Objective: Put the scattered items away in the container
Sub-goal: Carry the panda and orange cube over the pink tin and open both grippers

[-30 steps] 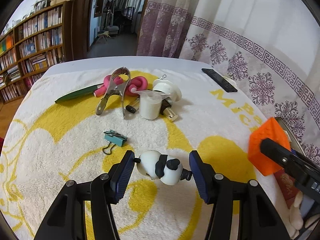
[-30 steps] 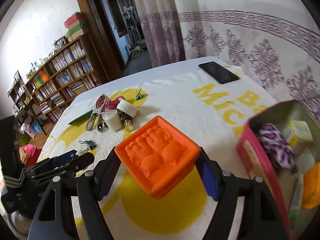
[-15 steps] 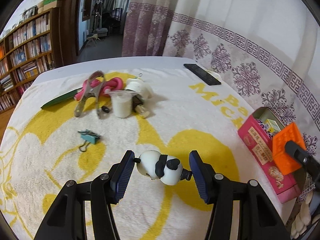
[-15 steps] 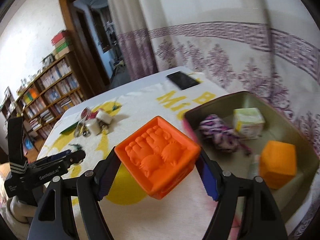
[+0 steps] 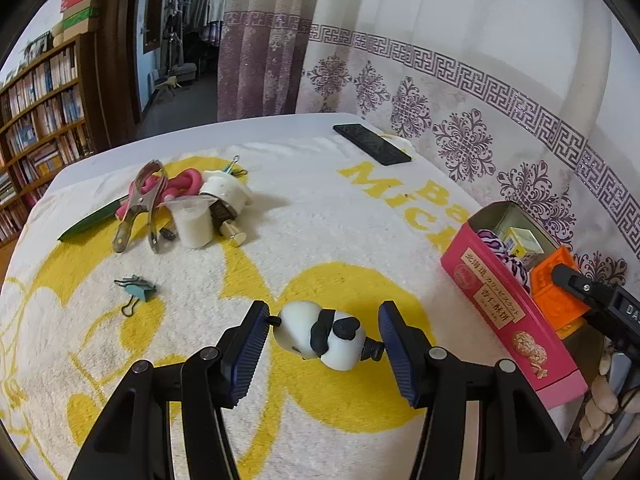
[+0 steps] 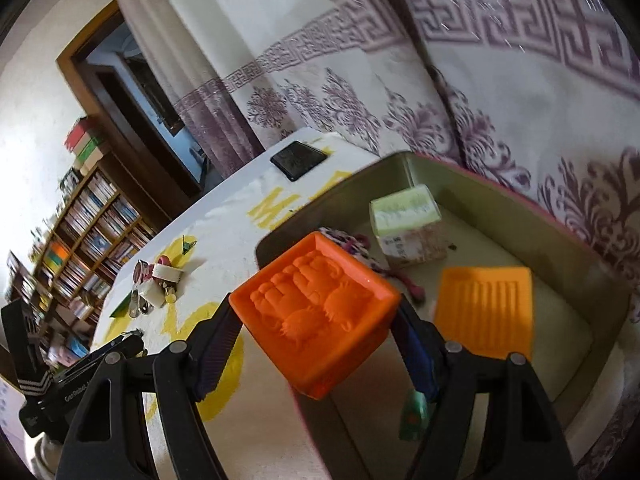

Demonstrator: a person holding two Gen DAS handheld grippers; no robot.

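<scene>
- Our right gripper (image 6: 316, 338) is clamped on the orange block (image 6: 316, 330), its pads pressing two opposite side walls and the moulded relief face turned up toward the camera.
- We judge the block light and slightly yielding, like a hollow plastic or foam cube; its flat sides give the pads a sure seat, so it should not slip.
- It hangs over the near rim of the pink tin (image 6: 600, 264), partly above the open interior, where another orange block (image 6: 486, 308), a small pale carton (image 6: 406, 216) and a patterned cloth bundle (image 6: 348, 242) already lie.
- Our left gripper (image 5: 322, 334) pinches the panda figure (image 5: 322, 334) end to end, one pad on a small nub at its rounded end, the other on a dark peg at the opposite end.
- That hold looks narrow to us: the panda seems smooth, hard and light, and could pivot between two such small contact points, so gripping the round body would be safer.
- The panda is held above the yellow-and-white towel (image 5: 280, 240), with the tin to its right.
- Farther out on the towel lie a teal binder clip (image 5: 138, 289) and a heap with a metal clamp (image 5: 138, 204) and a small cup (image 5: 194, 224), still to be gathered.
</scene>
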